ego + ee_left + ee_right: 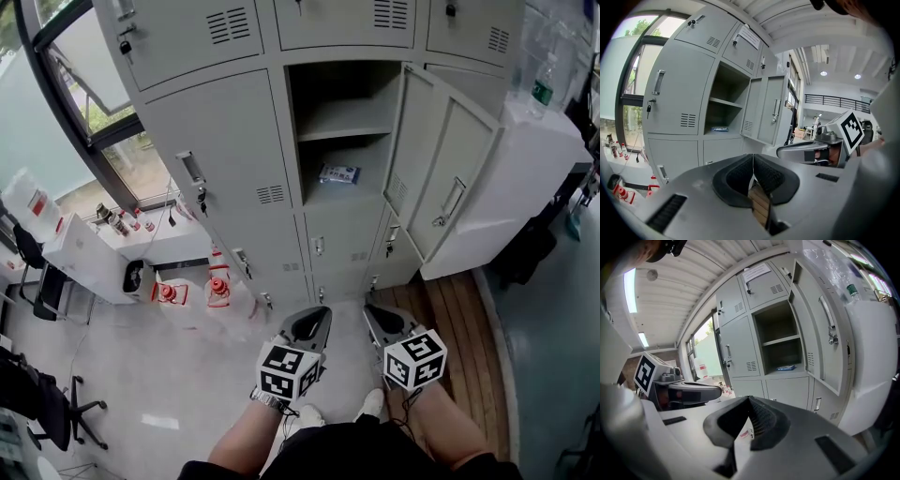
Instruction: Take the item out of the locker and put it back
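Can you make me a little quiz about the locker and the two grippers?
1. True or false: in the open locker, the packet lies below the shelf.
2. In the head view, the door hangs open on which side? A) left B) right C) it is shut
3. Fill in: the left gripper and right gripper are both ____ and empty.
Key: 1 true; 2 B; 3 shut.

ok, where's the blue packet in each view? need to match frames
Head view: blue packet just right of centre, upper half, on the floor of the open locker compartment, under its shelf.
Left gripper view: left of centre, small, same spot.
Right gripper view: right of centre.
Shared landmark: the open locker door, right of the packet in all three.
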A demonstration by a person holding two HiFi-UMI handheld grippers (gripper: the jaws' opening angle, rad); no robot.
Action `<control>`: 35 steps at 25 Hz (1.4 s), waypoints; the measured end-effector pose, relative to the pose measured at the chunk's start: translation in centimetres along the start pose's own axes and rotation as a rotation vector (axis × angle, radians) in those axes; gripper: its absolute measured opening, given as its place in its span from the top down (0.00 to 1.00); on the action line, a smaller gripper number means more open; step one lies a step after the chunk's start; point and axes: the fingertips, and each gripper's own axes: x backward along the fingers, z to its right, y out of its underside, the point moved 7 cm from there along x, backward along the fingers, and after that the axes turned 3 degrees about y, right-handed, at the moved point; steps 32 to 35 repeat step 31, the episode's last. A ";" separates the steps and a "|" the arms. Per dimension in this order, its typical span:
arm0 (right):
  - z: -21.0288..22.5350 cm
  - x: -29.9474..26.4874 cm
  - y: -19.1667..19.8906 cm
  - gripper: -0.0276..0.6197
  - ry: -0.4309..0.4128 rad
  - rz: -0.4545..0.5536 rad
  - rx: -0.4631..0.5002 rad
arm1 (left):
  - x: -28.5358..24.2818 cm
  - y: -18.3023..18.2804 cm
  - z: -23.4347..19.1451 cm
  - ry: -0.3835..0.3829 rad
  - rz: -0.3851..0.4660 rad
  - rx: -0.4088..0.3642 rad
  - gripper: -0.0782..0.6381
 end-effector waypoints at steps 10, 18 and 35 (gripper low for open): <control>-0.5 -1.0 0.0 0.88 -0.010 -0.006 -0.003 | 0.5 0.0 -0.8 -0.001 -0.011 -0.006 0.87; -0.5 -1.2 -0.1 0.88 -0.018 -0.008 0.001 | 0.5 -0.1 -0.8 -0.007 -0.010 -0.005 0.87; -0.1 -0.6 0.2 0.88 -0.015 -0.013 0.002 | 0.2 0.2 -0.1 -0.004 -0.010 0.002 0.87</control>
